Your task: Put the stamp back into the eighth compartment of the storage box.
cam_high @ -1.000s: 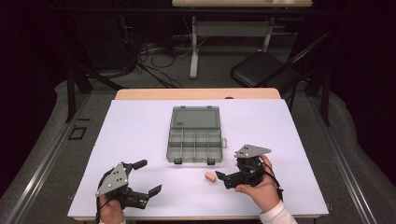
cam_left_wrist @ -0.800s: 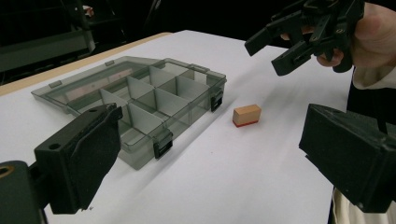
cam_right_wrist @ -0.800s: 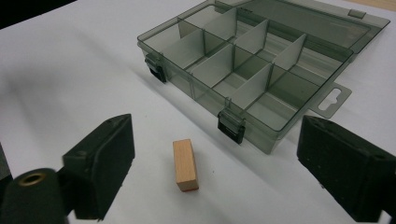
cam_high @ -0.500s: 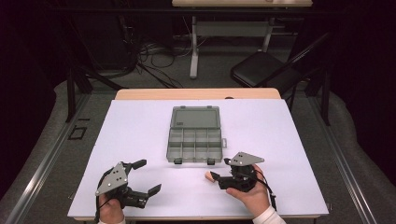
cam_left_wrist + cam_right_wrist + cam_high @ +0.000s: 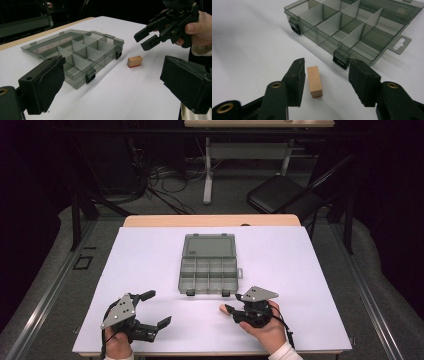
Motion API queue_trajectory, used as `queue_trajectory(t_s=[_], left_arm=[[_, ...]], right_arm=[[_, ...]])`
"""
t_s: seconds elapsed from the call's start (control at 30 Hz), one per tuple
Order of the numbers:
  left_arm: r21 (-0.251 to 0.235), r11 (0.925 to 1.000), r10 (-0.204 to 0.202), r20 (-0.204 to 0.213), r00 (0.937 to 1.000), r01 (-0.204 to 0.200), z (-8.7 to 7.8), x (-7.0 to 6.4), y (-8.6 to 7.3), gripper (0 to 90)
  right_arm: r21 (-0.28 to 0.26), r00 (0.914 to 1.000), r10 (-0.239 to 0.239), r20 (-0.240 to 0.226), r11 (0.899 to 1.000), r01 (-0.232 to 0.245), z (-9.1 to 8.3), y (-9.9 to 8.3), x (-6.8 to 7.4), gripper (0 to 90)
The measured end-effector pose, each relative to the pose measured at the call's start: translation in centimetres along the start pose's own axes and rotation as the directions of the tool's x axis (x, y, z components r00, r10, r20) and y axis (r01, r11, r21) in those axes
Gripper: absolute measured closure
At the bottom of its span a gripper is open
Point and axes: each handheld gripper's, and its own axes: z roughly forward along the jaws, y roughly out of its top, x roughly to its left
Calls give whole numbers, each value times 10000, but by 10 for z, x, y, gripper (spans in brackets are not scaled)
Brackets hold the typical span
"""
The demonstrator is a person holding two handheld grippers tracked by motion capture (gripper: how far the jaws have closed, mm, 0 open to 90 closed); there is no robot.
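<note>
Your right tongs (image 5: 324,82) are spread wide around the wooden block (image 5: 314,81), low in the frame's center; the left jaw sits just beside it, perhaps touching. The block lies on the white counter (image 5: 249,50) near the open gray box (image 5: 352,27). Your left tongs (image 5: 152,309) gape empty, lower left.

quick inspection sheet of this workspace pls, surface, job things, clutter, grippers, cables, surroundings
surface: white table top, wooden edge at the far side.
job's things: small wooden block with a red base lies on the table just in front of the open grey compartment box; the compartments look empty, the lid lies back flat.
clutter: nothing seen.
grippers: right gripper open, its jaws either side of the block, not closed on it; left gripper open, holding nothing, near the table's near edge.
cables: a cable trails from the right gripper; a tangle on the floor beyond the table.
surroundings: dark room, black chair, another table's legs.
</note>
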Motion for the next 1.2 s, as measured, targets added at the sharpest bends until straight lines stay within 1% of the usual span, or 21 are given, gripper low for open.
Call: queue_trajectory(t_s=[0.03, 0.17, 0.37, 0.4, 0.43, 0.47, 0.57, 0.6, 0.7, 0.87, 0.97, 1.03, 1.07, 1.2], left_arm=[[0, 10000, 0, 0, 10000, 0, 0, 0, 0, 54], [1, 10000, -56, 2, 10000, 56, 0, 1, 0, 56], [-22, 9999, -103, 41, 9999, 103, 0, 1, -1, 60], [1, 9999, -106, 33, 9999, 106, 0, 2, -1, 60], [1, 9999, -106, 33, 9999, 106, 0, 2, -1, 60], [39, 9999, -127, 49, 9999, 127, 0, 2, -1, 60], [30, 9999, -137, 48, 9999, 137, 1, 3, -1, 62], [51, 9999, -150, 38, 9999, 150, 0, 3, -2, 64], [59, 9998, -187, 45, 9998, 187, 1, 3, -2, 67], [102, 9998, -195, 102, 9998, 194, 1, 3, -2, 74], [118, 9998, -190, 70, 9998, 189, 2, 3, -2, 75], [124, 9997, -214, 73, 9997, 213, 2, 3, -3, 76], [74, 9997, -227, 127, 9997, 226, 2, 4, -3, 77], [75, 9997, -249, 85, 9997, 248, 2, 4, -3, 80]], right_arm=[[-38, 10000, 20, 37, 10000, -20, 1, 0, 0, 476], [-28, 10000, -36, -66, 10000, 35, 2, -1, 1, 482], [104, 9996, -243, -136, 9996, 244, 6, -4, 3, 482], [203, 9992, -404, -76, 9990, 406, 9, -5, 5, 484], [203, 9992, -404, -76, 9990, 406, 9, -5, 5, 484], [249, 9991, -378, -170, 9990, 383, 11, -6, 6, 498], [268, 9990, -423, -121, 9987, 426, 14, -7, 7, 506], [327, 9991, -366, -236, 9988, 374, 17, -8, 7, 516], [387, 9989, -377, -289, 9985, 388, 20, -9, 7, 532], [615, 9977, -618, -282, 9961, 635, 26, -11, 9, 593], [630, 9973, -651, -348, 9957, 672, 27, -11, 9, 608], [606, 9960, -778, -445, 9949, 804, 29, -12, 9, 632], [621, 9957, -811, -444, 9945, 837, 30, -12, 10, 637], [679, 9951, -895, -428, 9934, 923, 31, -13, 10, 662]])
